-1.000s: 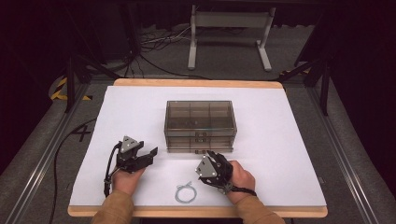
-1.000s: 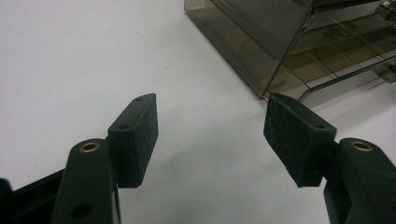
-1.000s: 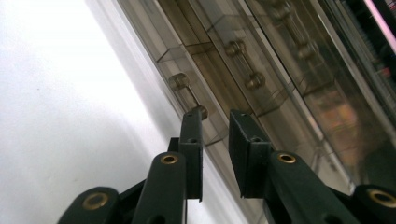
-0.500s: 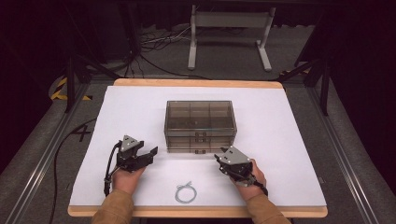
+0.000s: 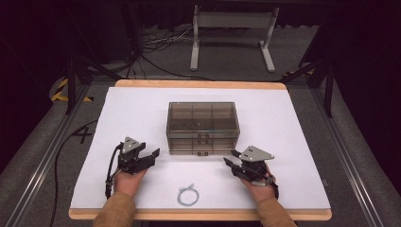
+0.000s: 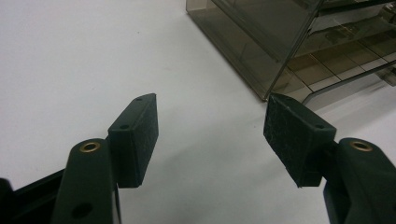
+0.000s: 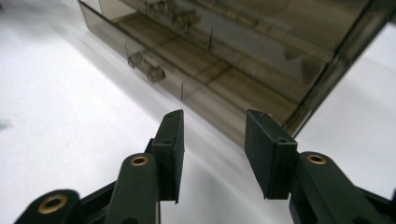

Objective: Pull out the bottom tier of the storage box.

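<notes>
Between the right gripper [image 7: 212,140] jaws, part open and empty, sits the box [image 5: 202,126] front near its low corner; knobs [image 7: 145,66] lie further along. Left gripper [image 6: 210,135], wide open and empty, faces the other corner. Advice: centre one knob between the pads before closing, then pull straight.

Ahead of you: white sheet [image 5: 142,109] covers wooden tabletop [image 5: 198,84]. Beyond far edge, grey metal stand [image 5: 231,21] on dark floor, loose cables [image 5: 156,42] just left of it. To your left: yellow-black tape [image 5: 64,90], floor rail [image 5: 42,161], cross mark [image 5: 82,135] beside table.
</notes>
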`<state>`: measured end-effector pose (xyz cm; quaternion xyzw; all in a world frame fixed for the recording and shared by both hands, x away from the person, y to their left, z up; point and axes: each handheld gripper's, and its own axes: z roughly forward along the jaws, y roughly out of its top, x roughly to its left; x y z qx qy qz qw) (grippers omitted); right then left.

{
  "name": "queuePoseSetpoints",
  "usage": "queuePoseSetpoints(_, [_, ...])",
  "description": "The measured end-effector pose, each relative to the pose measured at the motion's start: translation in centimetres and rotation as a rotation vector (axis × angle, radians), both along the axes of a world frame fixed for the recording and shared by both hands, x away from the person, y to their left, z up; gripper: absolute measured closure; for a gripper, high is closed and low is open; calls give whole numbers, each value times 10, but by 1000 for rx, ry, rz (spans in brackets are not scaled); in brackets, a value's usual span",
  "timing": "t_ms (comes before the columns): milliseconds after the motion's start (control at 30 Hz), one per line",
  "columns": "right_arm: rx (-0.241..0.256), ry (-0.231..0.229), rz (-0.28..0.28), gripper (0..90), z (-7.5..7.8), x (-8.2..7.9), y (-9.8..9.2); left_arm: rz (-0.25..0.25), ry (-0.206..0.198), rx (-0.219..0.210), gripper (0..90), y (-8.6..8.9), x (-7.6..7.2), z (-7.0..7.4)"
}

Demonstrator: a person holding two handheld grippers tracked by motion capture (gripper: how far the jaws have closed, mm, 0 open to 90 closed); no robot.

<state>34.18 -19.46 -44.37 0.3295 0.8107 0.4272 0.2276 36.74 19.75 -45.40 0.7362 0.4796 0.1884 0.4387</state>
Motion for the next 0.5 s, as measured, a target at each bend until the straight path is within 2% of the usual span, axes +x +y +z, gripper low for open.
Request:
queuePoseSetpoints(33, [15, 14, 5, 565, -2, 1, -1, 0, 0, 0, 361, 0, 0, 0])
queuePoseSetpoints(100, [33, -1, 27, 566, 0, -1, -2, 0, 0, 1, 361, 0, 0, 0])
queuePoseSetpoints(300, [22, 2, 34, 560, -2, -1, 0, 1, 0, 0, 361, 0, 0, 0])
queuePoseSetpoints(500, [56, 50, 73, 569, -2, 4, -3, 1, -1, -2, 361, 0, 0, 0])
